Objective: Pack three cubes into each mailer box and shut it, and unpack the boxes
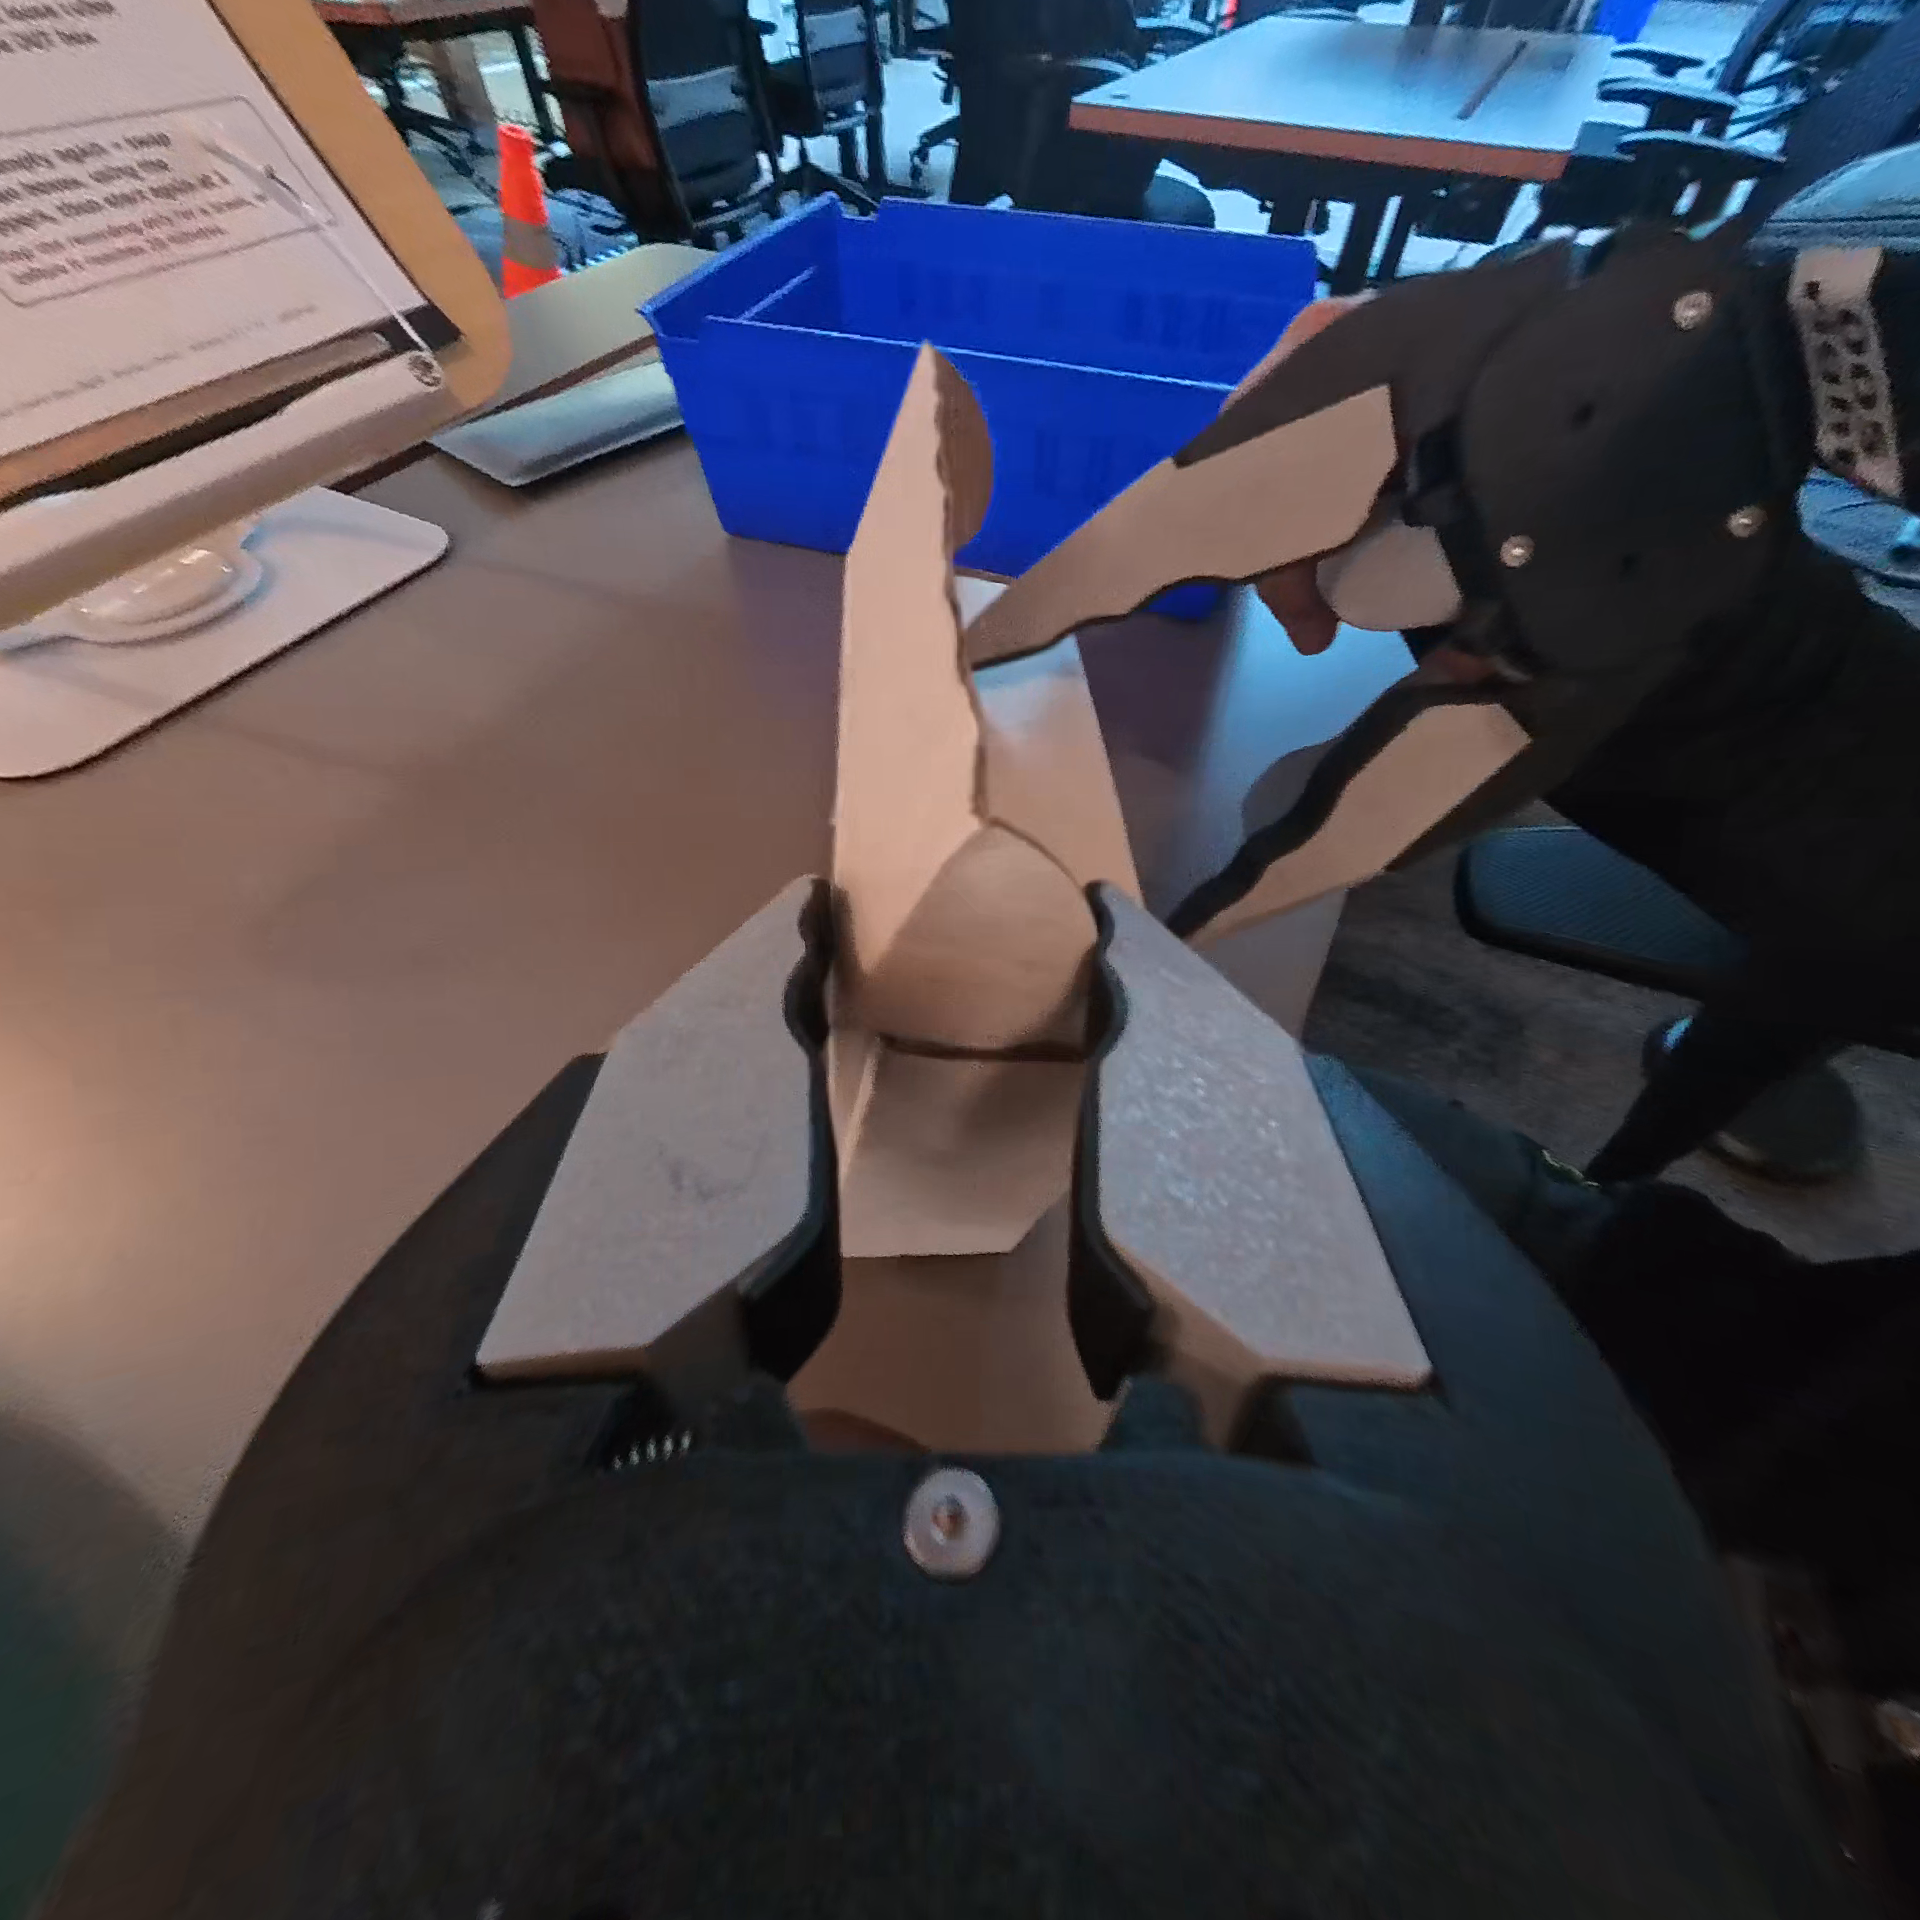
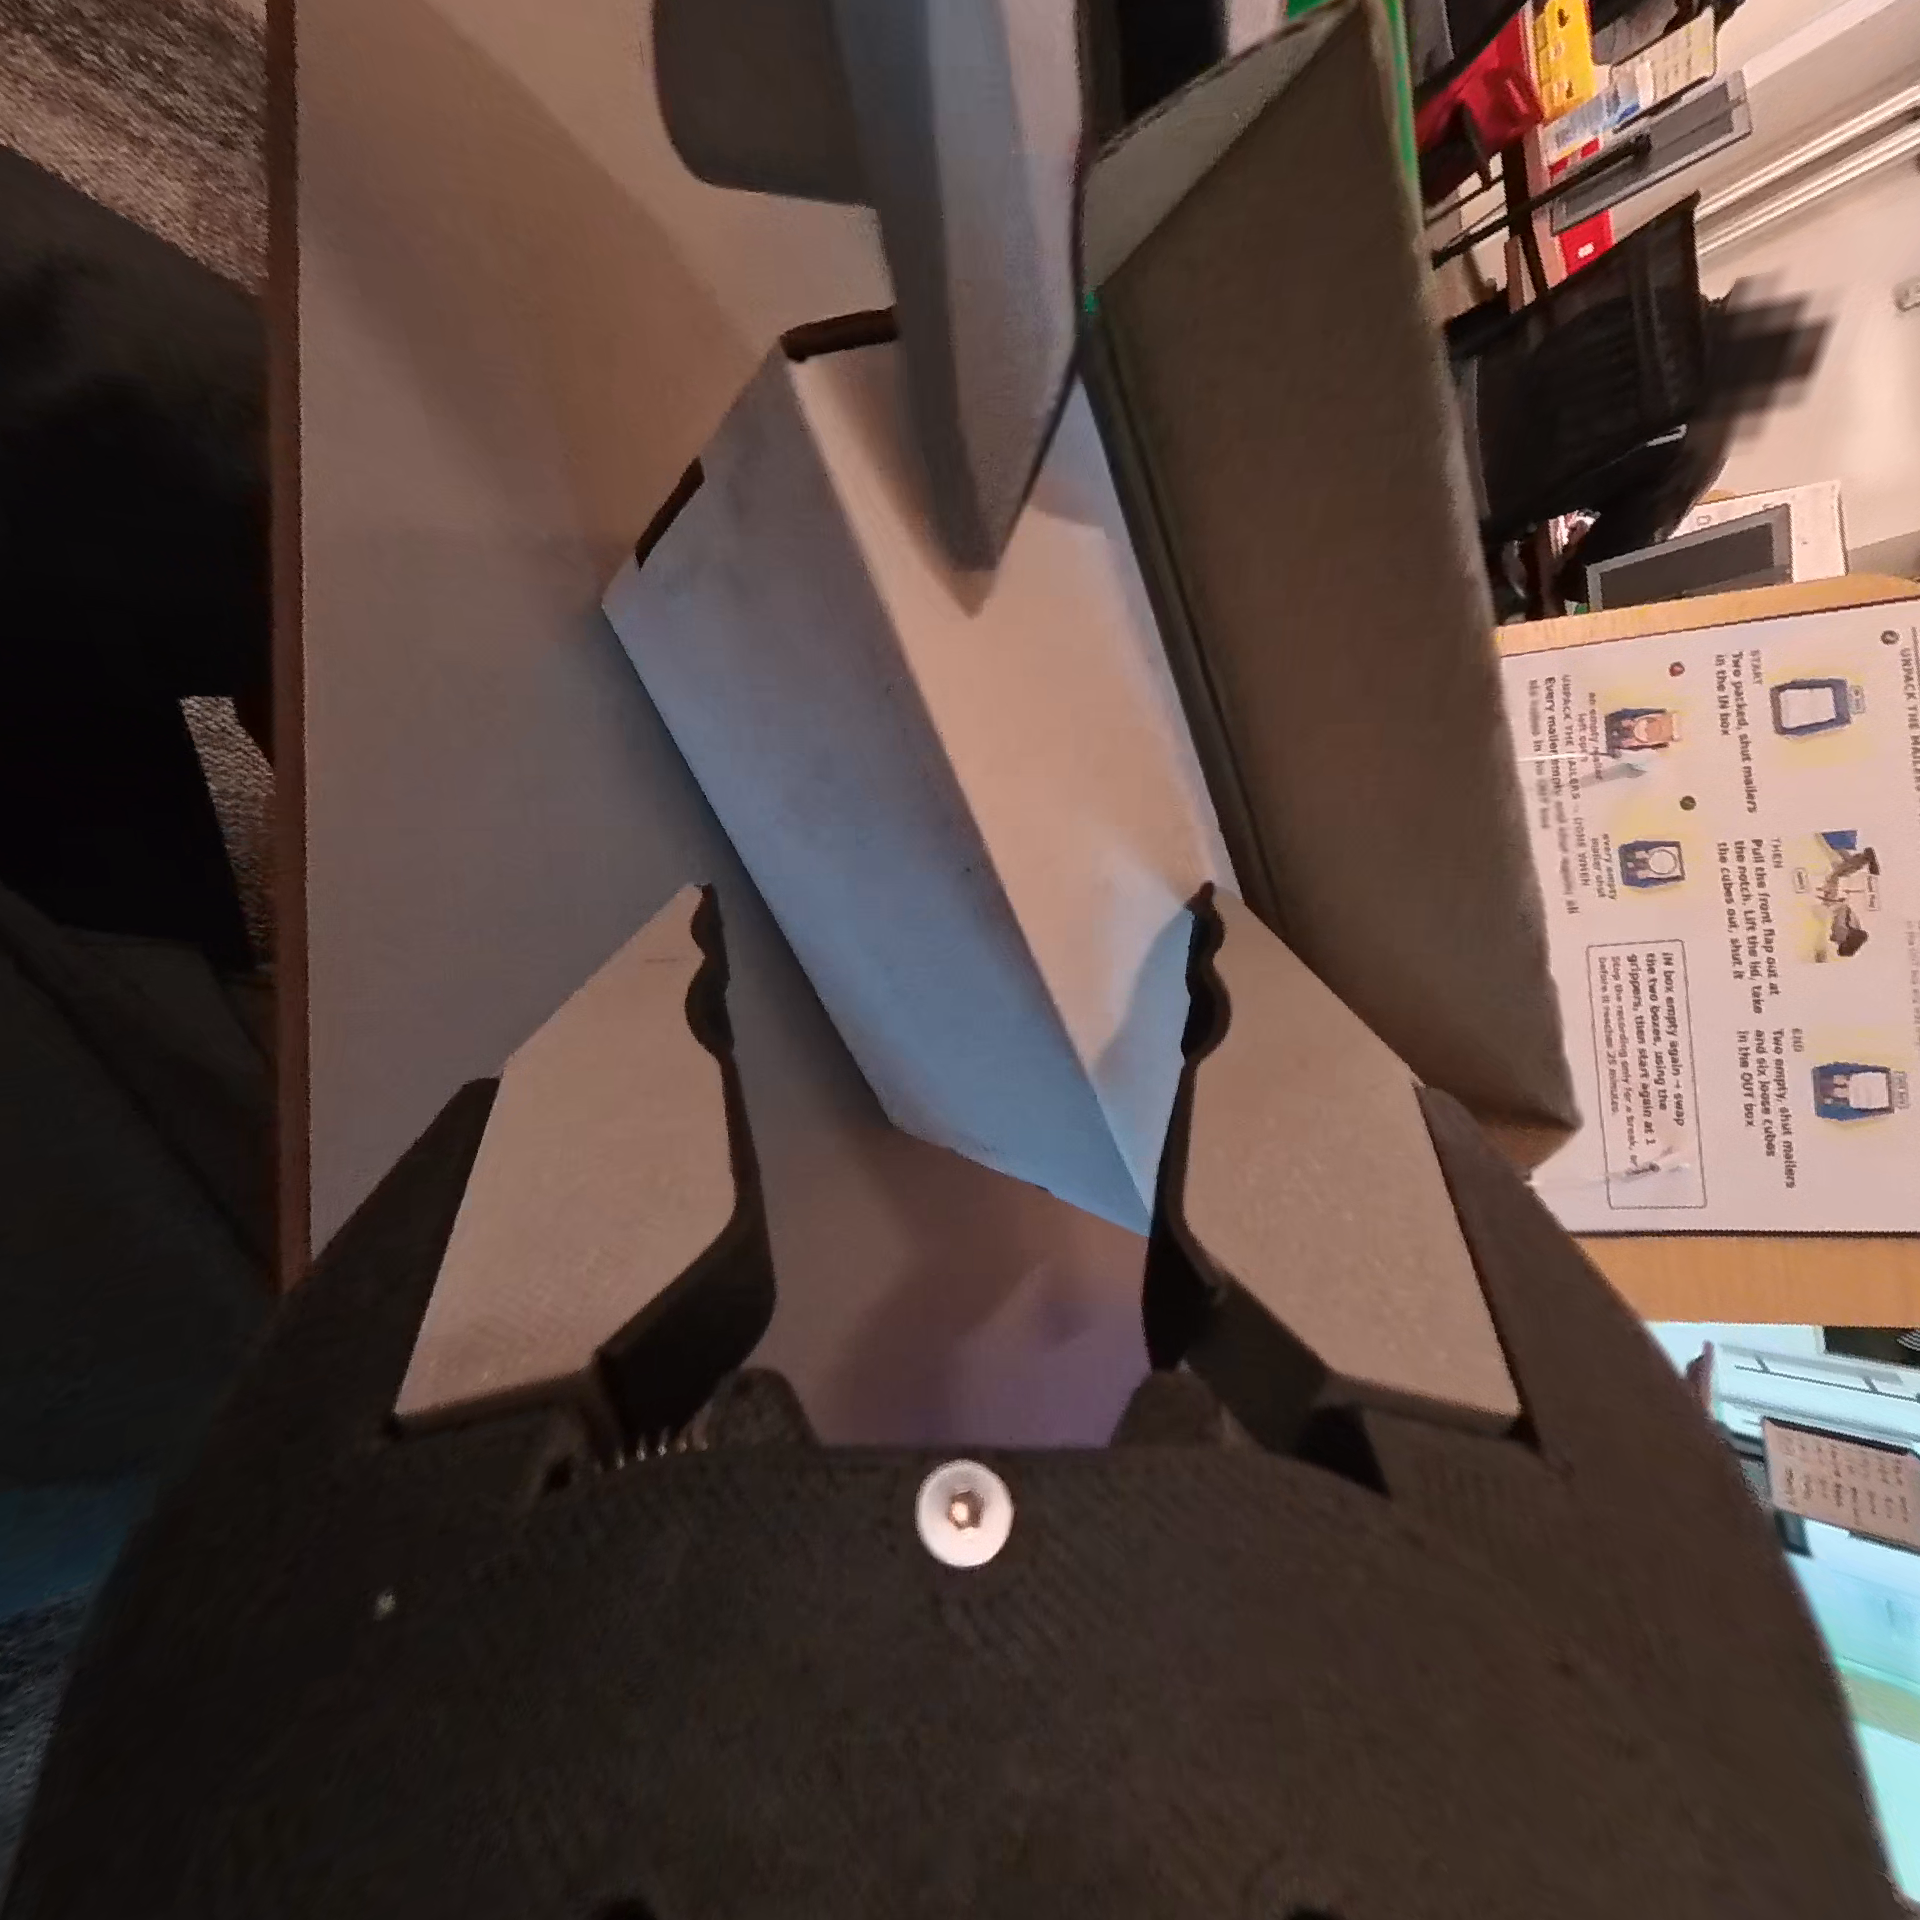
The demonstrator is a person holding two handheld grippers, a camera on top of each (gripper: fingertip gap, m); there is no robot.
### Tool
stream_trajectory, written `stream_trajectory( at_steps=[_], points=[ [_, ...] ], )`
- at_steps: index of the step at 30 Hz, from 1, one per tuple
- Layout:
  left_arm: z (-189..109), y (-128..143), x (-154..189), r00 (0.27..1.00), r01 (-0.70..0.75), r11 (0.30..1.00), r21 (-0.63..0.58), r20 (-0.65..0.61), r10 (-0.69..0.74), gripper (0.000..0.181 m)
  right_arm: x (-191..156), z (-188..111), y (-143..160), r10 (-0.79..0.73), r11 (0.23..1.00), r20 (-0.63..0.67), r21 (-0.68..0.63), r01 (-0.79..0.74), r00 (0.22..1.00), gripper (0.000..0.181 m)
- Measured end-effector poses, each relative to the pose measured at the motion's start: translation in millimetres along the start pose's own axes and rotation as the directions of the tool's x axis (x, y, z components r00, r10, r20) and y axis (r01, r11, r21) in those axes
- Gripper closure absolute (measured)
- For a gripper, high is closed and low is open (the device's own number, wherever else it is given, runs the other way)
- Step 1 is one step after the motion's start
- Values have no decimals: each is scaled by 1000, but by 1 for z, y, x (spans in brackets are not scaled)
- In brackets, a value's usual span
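Observation:
A pale cardboard mailer box point(image 1: 914, 675) stands open on the table, its flaps pointing up. My left gripper point(image 1: 961, 966) is shut on a rounded cardboard flap of the box. My right gripper point(image 1: 1081, 790) comes in from the right, open, its fingers either side of the box's far part. In the right wrist view my right gripper point(image 2: 954, 925) is open around a corner of the box body point(image 2: 914, 779), with the raised lid point(image 2: 1299, 623) beside it. One finger of the left gripper point(image 2: 966, 364) reaches in between body and lid. No cubes show.
A blue plastic bin point(image 1: 769, 436) stands just behind the box. An instruction sheet on a stand point(image 1: 156, 208) is at the left; it also shows in the right wrist view point(image 2: 1683, 904). The table edge point(image 1: 1278, 966) is at the right, with an office chair point(image 1: 1590, 914) beyond. One gripper's finger ends stand about 6 cm off the other's.

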State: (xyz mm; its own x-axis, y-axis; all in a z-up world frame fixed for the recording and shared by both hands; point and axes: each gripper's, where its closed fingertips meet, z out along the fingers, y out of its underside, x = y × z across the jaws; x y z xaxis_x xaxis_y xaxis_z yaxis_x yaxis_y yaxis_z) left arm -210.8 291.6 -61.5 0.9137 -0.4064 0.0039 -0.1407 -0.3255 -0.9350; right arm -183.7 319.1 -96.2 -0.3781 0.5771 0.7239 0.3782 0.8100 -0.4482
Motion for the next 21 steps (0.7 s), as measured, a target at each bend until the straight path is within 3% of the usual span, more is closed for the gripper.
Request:
stream_trajectory(
  at_steps=[11,17,21],
  points=[
    [-16,-12,-27,992,36,997,66,122,-44,143,-10,-19,-8,4,999,86,54,-9,996,107],
    [-21,-21,-20,993,0,995,97,117,-11,143,-21,-44,-8,18,999,179,26,-23,984,116],
    [-22,-24,-14,992,-43,996,84,124,33,143,-10,-58,-26,42,991,148,120,-60,988,120]
  ],
)
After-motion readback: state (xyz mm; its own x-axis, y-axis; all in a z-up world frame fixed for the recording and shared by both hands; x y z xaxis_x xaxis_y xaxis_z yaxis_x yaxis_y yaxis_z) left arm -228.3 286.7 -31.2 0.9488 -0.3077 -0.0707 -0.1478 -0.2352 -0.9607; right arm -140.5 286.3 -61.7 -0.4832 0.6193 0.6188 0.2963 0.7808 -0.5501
